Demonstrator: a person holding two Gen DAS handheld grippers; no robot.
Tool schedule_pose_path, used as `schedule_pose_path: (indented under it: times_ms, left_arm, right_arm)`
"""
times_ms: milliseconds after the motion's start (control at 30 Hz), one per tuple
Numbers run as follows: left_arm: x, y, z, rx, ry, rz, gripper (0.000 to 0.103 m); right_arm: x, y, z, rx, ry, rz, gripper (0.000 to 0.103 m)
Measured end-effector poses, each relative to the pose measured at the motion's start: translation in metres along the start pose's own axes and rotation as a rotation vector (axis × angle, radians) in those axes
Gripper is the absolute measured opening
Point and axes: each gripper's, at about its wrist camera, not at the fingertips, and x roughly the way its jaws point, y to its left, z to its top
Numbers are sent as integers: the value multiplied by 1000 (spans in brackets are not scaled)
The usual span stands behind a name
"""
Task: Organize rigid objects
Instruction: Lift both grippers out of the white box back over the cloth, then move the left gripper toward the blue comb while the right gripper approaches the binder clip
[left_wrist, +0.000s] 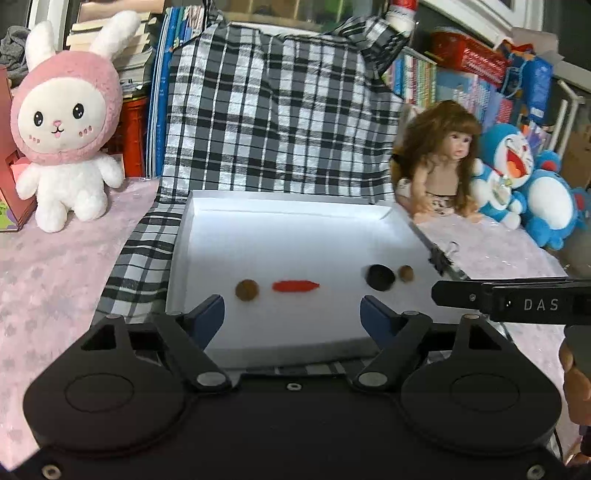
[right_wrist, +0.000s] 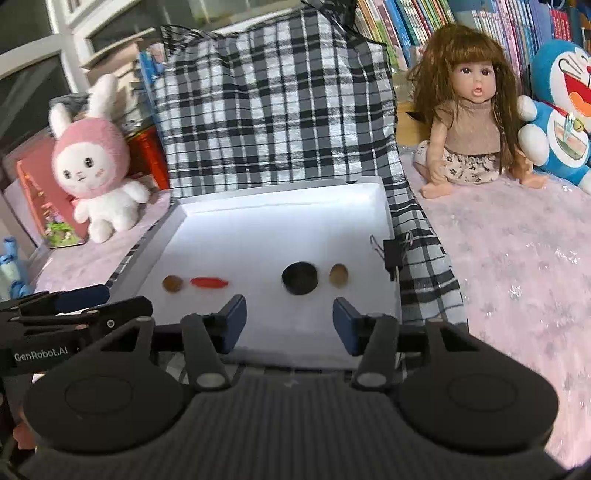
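Grippers left (left_wrist: 291, 314) and right (right_wrist: 289, 323) apparently wide, empty.

From my remote station I read the tray (left_wrist: 207, 229) as smooth, matt white card. The checked cloth (left_wrist: 280, 110) under it is woven fabric, creased. The left gripper (left_wrist: 291, 314) has matt black plastic links, blue pads (left_wrist: 210, 314) and bare metal pivot pins. The rabbit toy (left_wrist: 62, 122) is fluffy plush. The doll (right_wrist: 476, 122) has glossy plastic skin. The pink table cover (right_wrist: 517, 258) shows a faint sheen.
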Motion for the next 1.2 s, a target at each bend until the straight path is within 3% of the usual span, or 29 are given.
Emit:
schedule_pose_path:
  times_ms: [367,700,1000,1200]
  left_arm:
    - [-48,-18,-49,35,-88,-15,87]
    - [-66,-24,-96,42,-94,17,85]
    - [-80,-23,-129,41,-95,62,67]
    - [-78,-31,-141,76,-67,61,46]
  right_arm:
    - [-47,18,-48,-153,-112,11,82]
    - [-65,21,-92,-238,-145,-21,83]
    - [-70,27,-128,-240,-167,-41,83]
    - [-71,30,-144,-264,-163,-63,82]
